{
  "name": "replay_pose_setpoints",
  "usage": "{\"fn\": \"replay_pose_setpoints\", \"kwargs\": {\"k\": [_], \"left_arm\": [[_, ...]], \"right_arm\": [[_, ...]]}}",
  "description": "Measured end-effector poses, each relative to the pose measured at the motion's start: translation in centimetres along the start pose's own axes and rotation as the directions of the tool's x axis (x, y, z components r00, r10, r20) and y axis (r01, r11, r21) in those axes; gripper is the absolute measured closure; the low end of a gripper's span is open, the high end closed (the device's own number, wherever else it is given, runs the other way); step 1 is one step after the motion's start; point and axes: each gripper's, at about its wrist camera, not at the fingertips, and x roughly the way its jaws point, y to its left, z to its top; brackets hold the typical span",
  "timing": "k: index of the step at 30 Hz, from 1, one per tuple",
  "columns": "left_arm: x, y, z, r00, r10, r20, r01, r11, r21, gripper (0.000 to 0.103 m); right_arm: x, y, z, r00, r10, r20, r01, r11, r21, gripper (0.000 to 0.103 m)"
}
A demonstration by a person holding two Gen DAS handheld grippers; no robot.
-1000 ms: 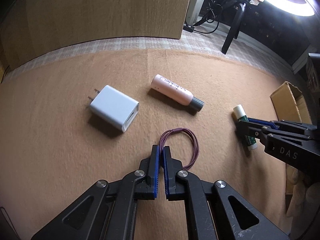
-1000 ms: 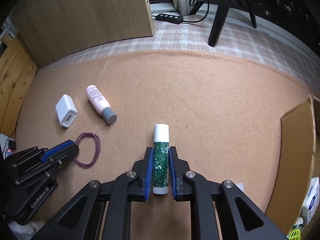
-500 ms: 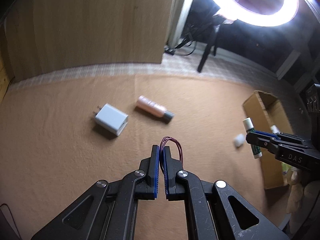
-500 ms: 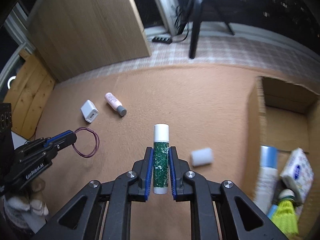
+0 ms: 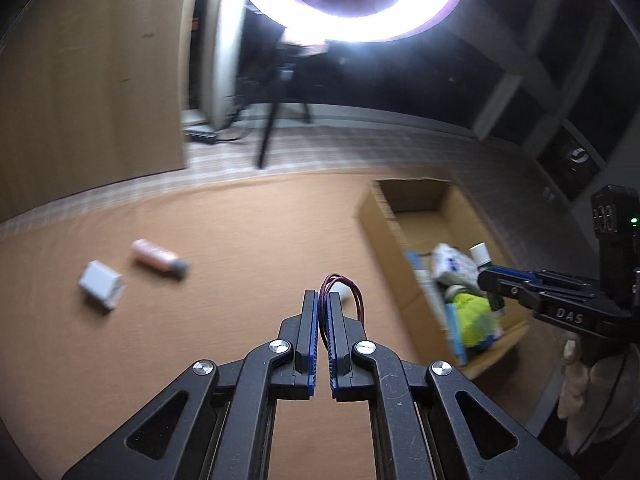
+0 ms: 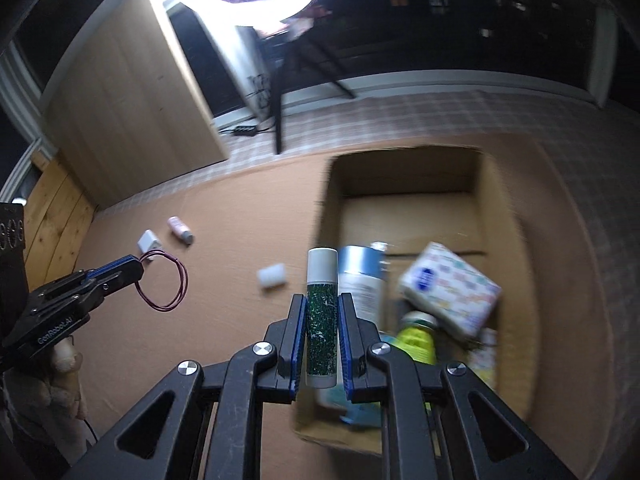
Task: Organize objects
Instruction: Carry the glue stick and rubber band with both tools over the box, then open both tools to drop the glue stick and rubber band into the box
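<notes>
My left gripper point(image 5: 323, 300) is shut on a purple hair tie point(image 5: 352, 289) and holds it in the air above the tan mat; the loop also hangs from it in the right wrist view point(image 6: 166, 280). My right gripper point(image 6: 322, 312) is shut on a green tube with a white cap point(image 6: 321, 300), held over the left edge of the open cardboard box point(image 6: 516, 220). The tube shows in the left wrist view point(image 5: 482, 258) above the box point(image 5: 374, 224).
A white charger point(image 5: 100, 289), a pink bottle point(image 5: 158, 260) and a small white cap point(image 6: 272, 277) lie on the mat. The box holds a blue-white bottle point(image 6: 362, 276), a tissue pack point(image 6: 450, 290) and a yellow-green shuttlecock point(image 6: 416, 340). A ring light point(image 5: 360, 12) glows behind.
Both grippers have risen and swung right toward the box with their objects. The tube now hangs over the box's left edge; the hair tie is lifted higher off the mat.
</notes>
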Motion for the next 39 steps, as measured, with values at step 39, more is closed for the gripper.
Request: {"fn": "replay_pose_setpoints", "kwargs": {"k": [39], "left_arm": [[3.0, -9.4, -0.4, 0.997, -0.052, -0.049, 0.056, 0.995, 0.088, 0.079]], "right_arm": [[-2.7, -5.3, -3.2, 0.999, -0.038, 0.001, 0.038, 0.996, 0.082, 0.07]]}}
